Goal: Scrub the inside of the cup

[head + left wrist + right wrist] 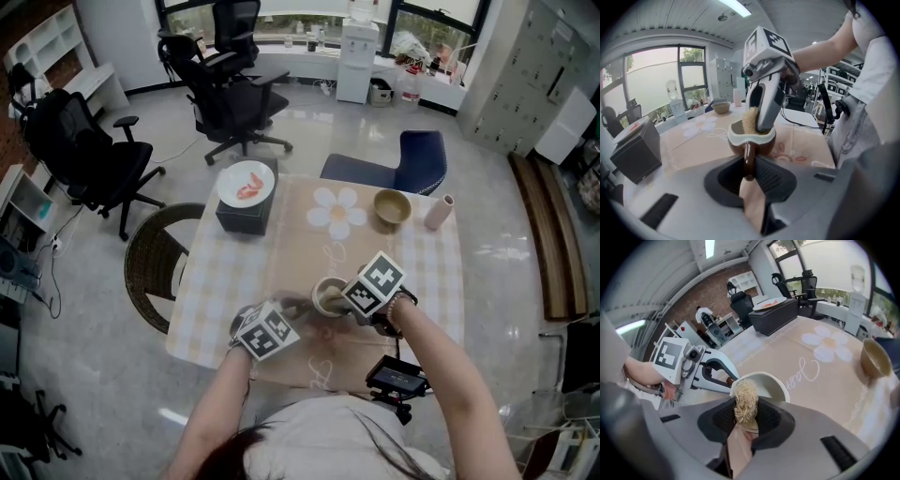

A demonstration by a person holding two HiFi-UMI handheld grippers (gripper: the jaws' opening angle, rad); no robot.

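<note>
left claw point(749, 171): clamped on cup point(736, 141) handle point(749, 158) | right claw point(746, 417): pinching scrubber point(746, 401), mid-frame | risk: hard scrubbing may twist handle loose, tipping cup

The table point(202, 309) bears a flowered mat point(300, 253), cup point(328, 296), bowl point(392, 207), pink bottle point(438, 212) and black box point(246, 217).

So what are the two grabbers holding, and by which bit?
The left gripper pinches the cup by its handle; the right gripper holds a scrubber by one end.
</note>
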